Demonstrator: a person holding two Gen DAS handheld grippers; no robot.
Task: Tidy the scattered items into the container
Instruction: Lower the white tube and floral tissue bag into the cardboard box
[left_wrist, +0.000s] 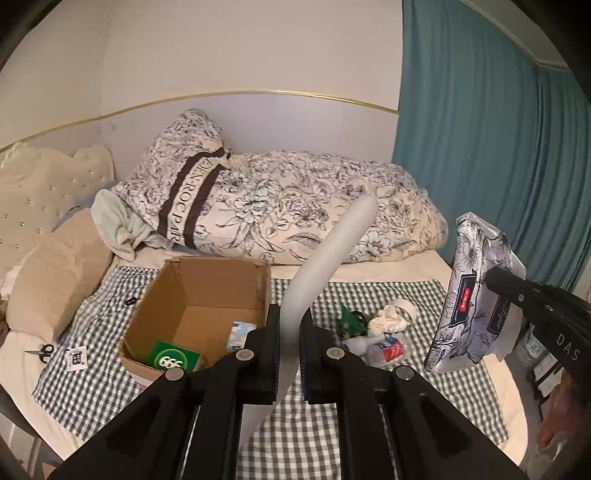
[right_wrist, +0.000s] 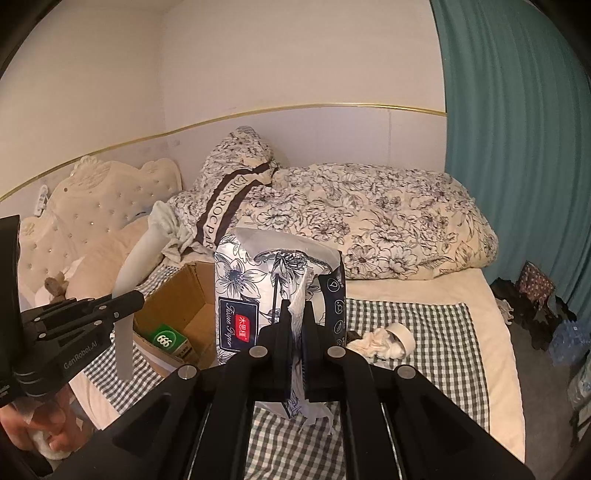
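Observation:
My left gripper (left_wrist: 289, 354) is shut on a long curved white shoehorn (left_wrist: 325, 266), held in the air just right of an open cardboard box (left_wrist: 207, 295) on the checked cloth. The shoehorn also shows in the right wrist view (right_wrist: 127, 291). The box holds a green packet (left_wrist: 173, 357) and a small blue-white pack (left_wrist: 240, 332). My right gripper (right_wrist: 295, 354) is shut on a floral tissue pack (right_wrist: 273, 291), held above the cloth right of the box; it also shows in the left wrist view (left_wrist: 472, 295). Crumpled tissue and a tape roll (left_wrist: 395, 317) lie on the cloth with a squashed bottle (left_wrist: 388, 349).
A floral duvet (left_wrist: 295, 214) and pillows lie at the back of the bed. Scissors (left_wrist: 42, 350) and a small sachet (left_wrist: 77, 357) lie left of the box. A teal curtain (left_wrist: 498, 147) hangs at the right. Bags and bottles stand on the floor (right_wrist: 546, 314).

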